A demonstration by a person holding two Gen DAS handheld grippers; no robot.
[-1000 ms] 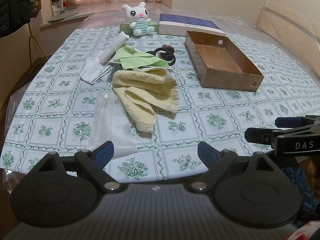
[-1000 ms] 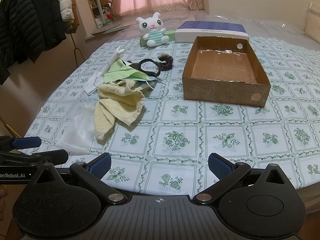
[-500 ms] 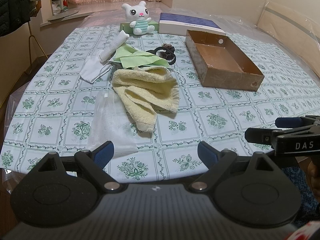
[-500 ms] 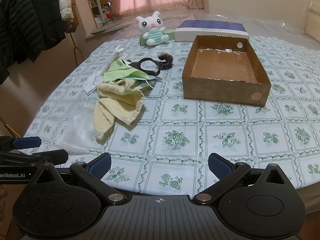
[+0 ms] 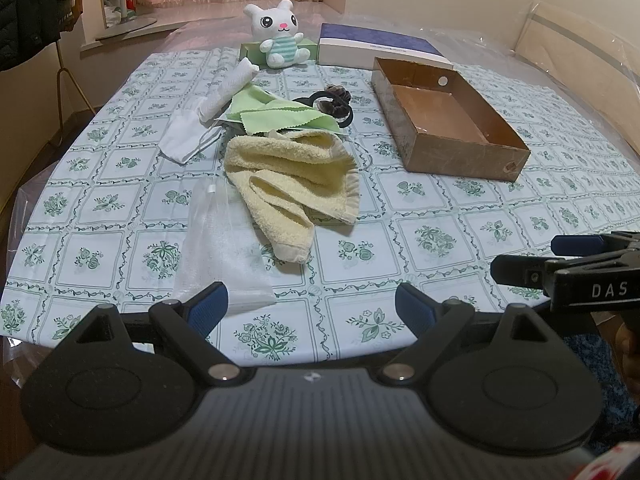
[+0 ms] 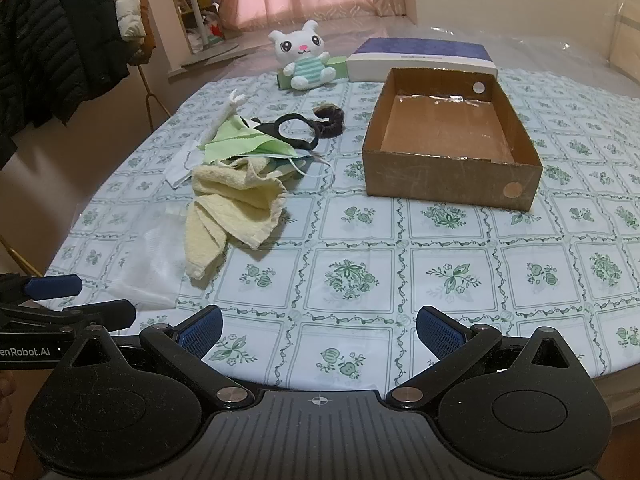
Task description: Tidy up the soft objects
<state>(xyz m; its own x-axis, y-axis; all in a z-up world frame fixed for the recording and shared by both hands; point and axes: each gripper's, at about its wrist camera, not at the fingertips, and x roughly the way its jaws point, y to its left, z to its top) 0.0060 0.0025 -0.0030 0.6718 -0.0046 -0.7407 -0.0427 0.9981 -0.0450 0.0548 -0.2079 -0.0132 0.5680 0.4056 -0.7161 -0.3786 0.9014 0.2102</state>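
Pink curtains closed off the far end of the room, and a table point(image 5: 460, 240) under a green floral cloth filled both views. On it, left of centre, lay a loose heap of soft things: a crumpled yellow towel point(image 5: 292, 184) nearest the near edge, green cleaning cloths point(image 5: 280, 114) behind it, a white face mask point(image 5: 186, 142) to their left, a rolled white cloth point(image 5: 228, 90), a black headband point(image 6: 294, 132) and a dark scrunchie point(image 6: 330, 118). A clear plastic bag point(image 5: 218, 248) lay flat just beside the towel's near end. An empty cardboard box point(image 6: 450, 136) stood well apart to the right, open side up. A white plush bunny point(image 5: 280, 36) sat at the far edge near a blue-lidded box point(image 5: 380, 44).

The left gripper point(image 5: 312, 308) and the right gripper point(image 6: 318, 330) both hovered at the near edge of the table, each with its tongs spread apart and holding nothing. Nothing had gone into the cardboard box, so the work appeared to stand at its very start, in the approach. The next move likely called for one gripper to advance toward the heap, probably to the towel as the closest piece, and pinch a raised fold rather than a flat layer, so that neighbouring cloths and mask loops did not drag along.
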